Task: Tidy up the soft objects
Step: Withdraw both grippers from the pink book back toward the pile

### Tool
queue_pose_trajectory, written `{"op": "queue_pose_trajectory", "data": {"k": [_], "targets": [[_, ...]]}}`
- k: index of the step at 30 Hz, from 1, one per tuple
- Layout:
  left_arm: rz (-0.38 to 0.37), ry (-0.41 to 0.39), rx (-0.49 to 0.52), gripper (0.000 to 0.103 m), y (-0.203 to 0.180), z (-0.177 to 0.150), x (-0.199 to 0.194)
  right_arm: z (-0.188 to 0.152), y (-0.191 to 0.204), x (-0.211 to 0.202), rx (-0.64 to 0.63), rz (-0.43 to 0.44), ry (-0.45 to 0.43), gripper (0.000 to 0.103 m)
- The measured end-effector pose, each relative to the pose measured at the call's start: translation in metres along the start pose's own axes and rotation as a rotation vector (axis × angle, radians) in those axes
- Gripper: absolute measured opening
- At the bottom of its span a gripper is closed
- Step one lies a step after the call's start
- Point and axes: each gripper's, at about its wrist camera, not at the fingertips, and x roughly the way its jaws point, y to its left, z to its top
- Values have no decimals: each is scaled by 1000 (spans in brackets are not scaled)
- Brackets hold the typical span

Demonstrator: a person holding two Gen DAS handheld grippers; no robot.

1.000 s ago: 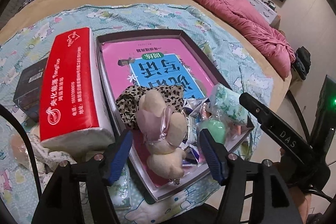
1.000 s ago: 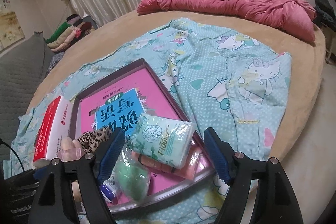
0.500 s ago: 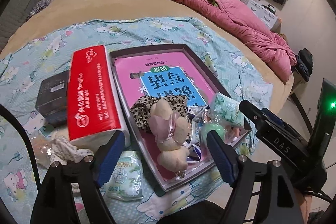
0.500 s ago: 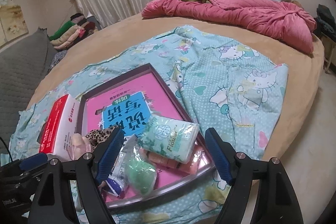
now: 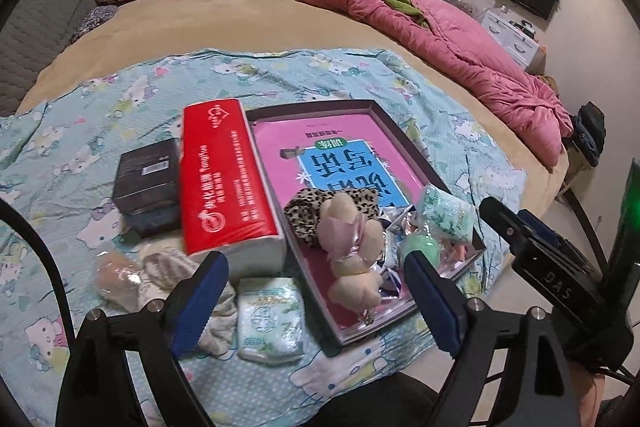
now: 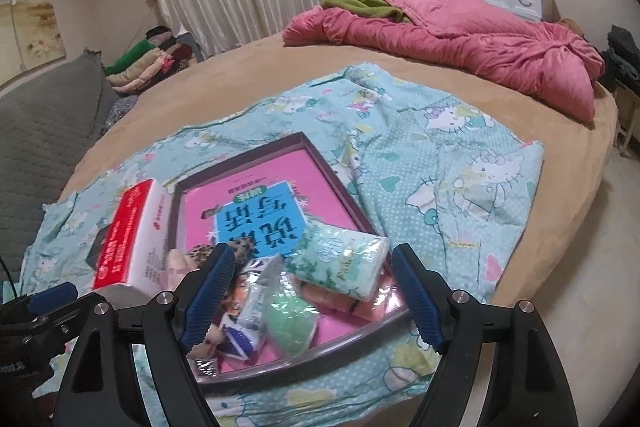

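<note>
A dark-rimmed tray (image 5: 400,131) with a pink bottom lies on the Hello Kitty sheet; it also shows in the right wrist view (image 6: 336,179). At its near end lie a beige plush toy (image 5: 352,251), a leopard-print cloth (image 5: 308,211), a green sponge (image 6: 290,323), a floral tissue pack (image 6: 340,259) and small packets. A red tissue pack (image 5: 224,183) leans on the tray's left side. A small tissue pack (image 5: 268,319), socks (image 5: 160,267) and a beige puff (image 5: 114,273) lie on the sheet. My left gripper (image 5: 316,303) is open and empty above them. My right gripper (image 6: 312,295) is open and empty above the tray.
A black box (image 5: 146,179) sits left of the red pack. A pink quilt (image 6: 460,43) is bunched at the far side of the round bed. Folded clothes (image 6: 148,63) are stacked by the curtains. The bed's edge drops to the floor at the right.
Both grippers have pulled back and up from the tray, so more of the bed shows. Both stay open and empty. The objects have not moved.
</note>
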Motion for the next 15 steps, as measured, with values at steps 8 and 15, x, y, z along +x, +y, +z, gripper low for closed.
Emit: {"op": "queue_pose_trajectory", "data": {"k": [8,15], "targets": [[19,-20,-18,90,15,-2,-19,4,24,-19,-43,35,-28,82],[43,-36,-58,90,41,-2,-41,5,45,-33,-90,58,-32,83]]}}
